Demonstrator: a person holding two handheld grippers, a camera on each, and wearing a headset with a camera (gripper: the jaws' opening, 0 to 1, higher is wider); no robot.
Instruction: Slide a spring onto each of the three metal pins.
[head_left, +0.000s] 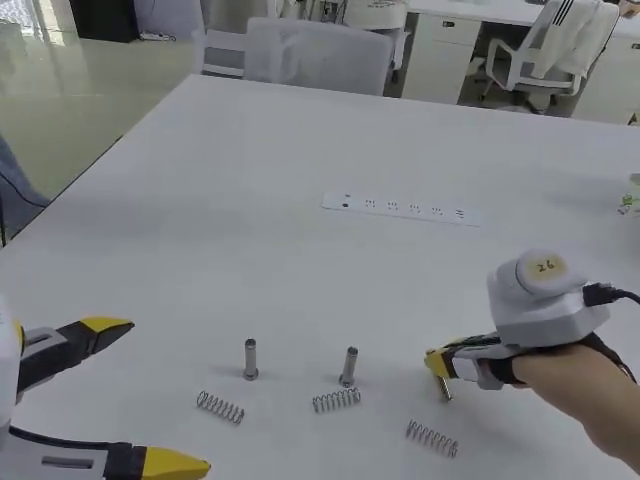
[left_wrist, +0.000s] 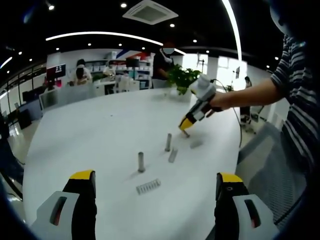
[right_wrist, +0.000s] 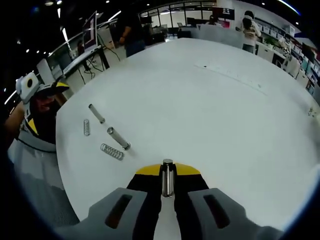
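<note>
— What are you working over?
— A broad white tabletop (head_left: 300, 150). A flat white power strip (head_left: 400, 209) lies on it, well beyond both pairs of my jaws.

— And the grippers themselves?
— My left gripper (left_wrist: 155, 177) hangs over the near edge of the tabletop, its yellow-tipped jaws wide apart. My right gripper (head_left: 441, 363) has its jaws clamped on a short grey metal pin (right_wrist: 167, 181). The pin sticks out past their tips and points down at the tabletop. I cannot tell whether its end touches.

— Where are the other pins?
— Two upright grey pins stand on the tabletop between my grippers. One pin (head_left: 250, 358) is nearer the left jaws, and the other pin (head_left: 349, 366) is nearer the right jaws.

— And the springs?
— Three small coiled steel springs lie on their sides. One spring (head_left: 220, 407) is just beside the first standing pin, and a second spring (head_left: 336, 400) is just beside the other. The third spring (head_left: 432, 438) lies near the right jaws, close to the held pin.
</note>
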